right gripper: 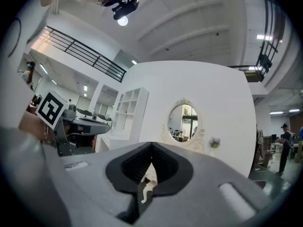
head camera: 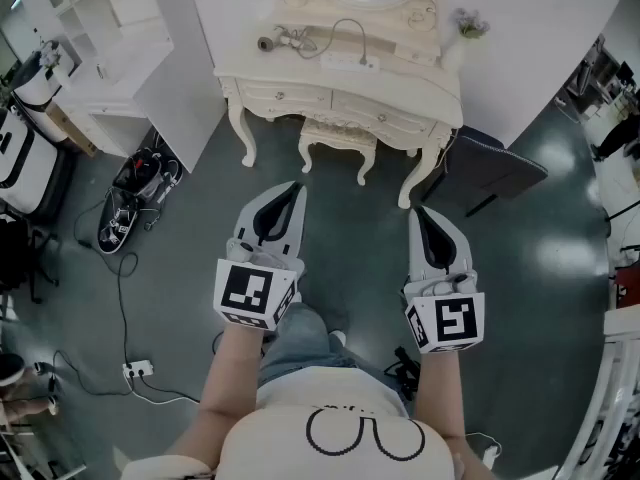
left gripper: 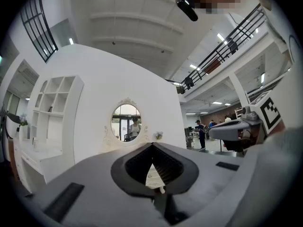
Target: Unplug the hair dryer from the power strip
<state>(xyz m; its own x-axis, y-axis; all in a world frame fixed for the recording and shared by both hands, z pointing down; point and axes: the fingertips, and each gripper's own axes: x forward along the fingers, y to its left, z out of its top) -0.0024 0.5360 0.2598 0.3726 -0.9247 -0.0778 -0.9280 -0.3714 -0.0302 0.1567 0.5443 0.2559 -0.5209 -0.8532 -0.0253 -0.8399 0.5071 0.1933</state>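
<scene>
hair dryer [head camera: 277,40] on vanity [head camera: 405,63] | well beyond left gripper [head camera: 292,188], right gripper [head camera: 419,212]

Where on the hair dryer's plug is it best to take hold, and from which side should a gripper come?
Probably the plug body itself, not the cord. The power strip lies flat on the vanity table, so the plug should point upward: come from above and pinch its two sides. Its details are too small to tell.
</scene>
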